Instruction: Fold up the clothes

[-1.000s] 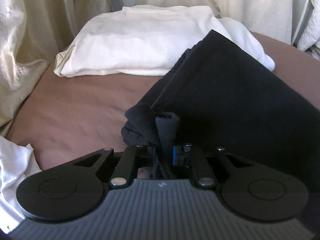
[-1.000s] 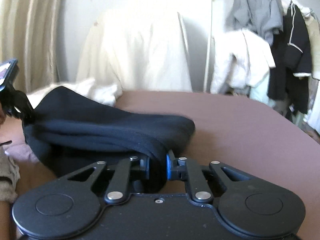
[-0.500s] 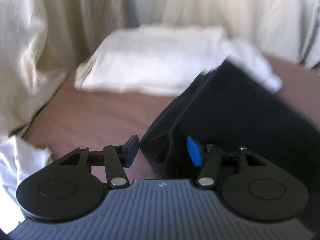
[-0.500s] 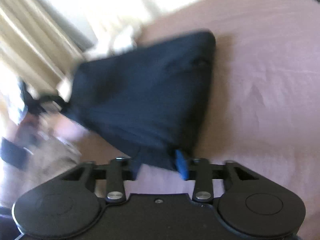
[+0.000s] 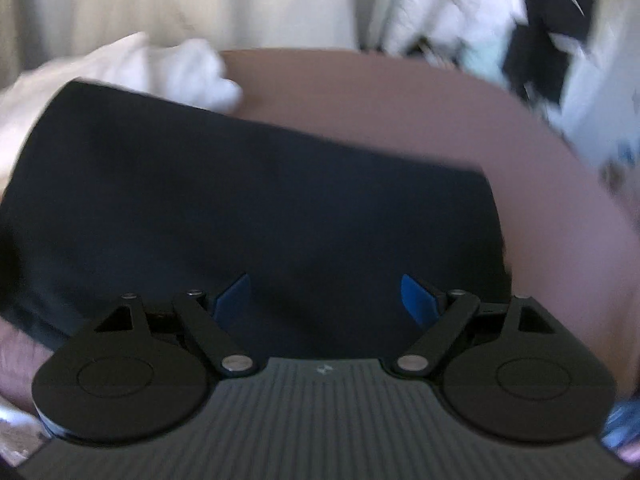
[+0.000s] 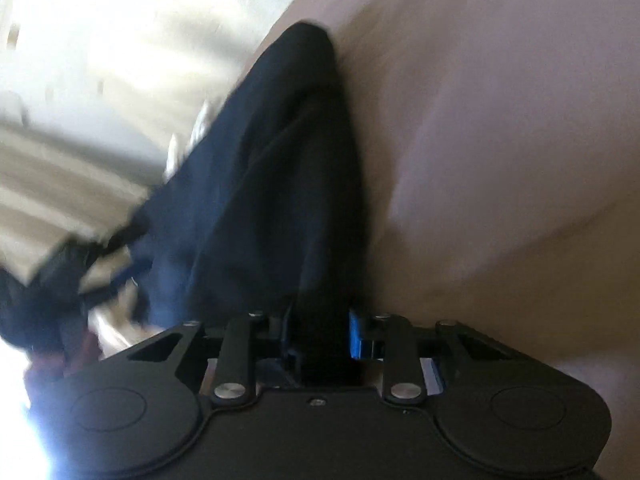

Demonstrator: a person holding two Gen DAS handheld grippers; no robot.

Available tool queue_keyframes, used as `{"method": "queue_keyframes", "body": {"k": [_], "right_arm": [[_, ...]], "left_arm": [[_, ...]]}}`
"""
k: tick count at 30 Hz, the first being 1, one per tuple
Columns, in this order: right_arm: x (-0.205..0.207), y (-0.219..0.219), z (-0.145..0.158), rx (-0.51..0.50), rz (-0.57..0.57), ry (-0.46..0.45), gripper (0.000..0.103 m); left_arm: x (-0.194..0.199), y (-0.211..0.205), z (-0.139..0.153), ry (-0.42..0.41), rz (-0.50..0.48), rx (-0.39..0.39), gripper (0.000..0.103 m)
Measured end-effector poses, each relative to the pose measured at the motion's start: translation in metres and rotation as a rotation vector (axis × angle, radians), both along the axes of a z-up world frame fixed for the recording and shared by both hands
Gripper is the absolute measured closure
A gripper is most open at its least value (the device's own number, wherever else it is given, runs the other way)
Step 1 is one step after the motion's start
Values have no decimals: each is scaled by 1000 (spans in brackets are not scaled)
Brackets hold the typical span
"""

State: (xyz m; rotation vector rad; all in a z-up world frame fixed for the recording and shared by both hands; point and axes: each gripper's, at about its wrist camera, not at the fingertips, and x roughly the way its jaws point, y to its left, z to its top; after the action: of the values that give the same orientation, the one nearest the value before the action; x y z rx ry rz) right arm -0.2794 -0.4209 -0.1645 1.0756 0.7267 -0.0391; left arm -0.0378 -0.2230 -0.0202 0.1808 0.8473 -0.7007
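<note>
A dark navy folded garment (image 5: 256,200) lies on the brown surface (image 5: 400,92), filling the middle of the left wrist view. My left gripper (image 5: 326,296) hovers over its near edge with the blue pads wide apart and nothing between them. In the right wrist view the same dark garment (image 6: 272,168) stretches away from the camera as a long dark fold, and my right gripper (image 6: 320,332) is shut on its near end. Both views are blurred by motion.
A folded white garment (image 5: 132,68) lies behind the dark one at the back left. Pale curtains (image 5: 200,0) hang behind, and clothes on a rack (image 5: 540,32) show at the right. Brown surface (image 6: 500,120) spreads to the right of the dark fold.
My left gripper let go of the dark garment, opened wide and swung right. My right gripper kept its hold and tilted over, dragging the garment along the surface.
</note>
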Motion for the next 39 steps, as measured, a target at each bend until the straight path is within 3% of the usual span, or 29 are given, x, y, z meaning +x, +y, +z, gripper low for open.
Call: {"method": "queue_keyframes", "body": {"k": [3,6,8,10,13,15,19,20,21,23,24,25,28,31,34,37,39], "right_arm": [[-14,-2,7,37,53,48,76],[-18,-17,36,1,110,40,76],[-8,-38,62,-49,128,-18,71],[10,-62,79,-87,155,-59,37],[35,-98,103,-145,195,-121,33],[55,-119,116,-175,222,-154,33],[115,-125,80,-191,239,-54,33],[122,-121,67,-185,241,-52,33],[130,-117,55,-179,243,-50,33],[139,-113,35,-161,219,-89,35],[143,-113,28,-160,202,-121,51],[148,-113,28,-186,193,-150,78],[144,-120,49,-232,145,-245,86],[137,-120,72,-304,147,-292,86],[145,-135,51,-229,141,-213,83],[141,-151,31,-110,112,-169,68],[136,-158,31,-67,136,-172,44]], "left_arm": [[-31,-20,-11,-86,-144,100,20],[-56,-34,-16,-116,-273,96,20],[-72,-43,-18,-134,-351,76,20],[-84,-54,-16,-155,-399,47,20],[-99,-71,-18,-138,-427,10,20],[-104,-83,-30,-123,-410,59,19],[-112,-92,-57,-142,-381,140,15],[-114,-93,-61,-150,-379,149,21],[-115,-94,-62,-150,-392,154,49],[-120,-97,-62,-159,-403,174,83],[-124,-98,-61,-172,-404,186,90],[-128,-98,-60,-183,-400,190,92],[-137,-93,-56,-188,-395,197,101],[-147,-92,-57,-197,-390,214,102],[-154,-95,-62,-230,-374,239,99],[-173,-94,-59,-337,-418,281,92],[-182,-93,-59,-435,-437,324,68]]}}
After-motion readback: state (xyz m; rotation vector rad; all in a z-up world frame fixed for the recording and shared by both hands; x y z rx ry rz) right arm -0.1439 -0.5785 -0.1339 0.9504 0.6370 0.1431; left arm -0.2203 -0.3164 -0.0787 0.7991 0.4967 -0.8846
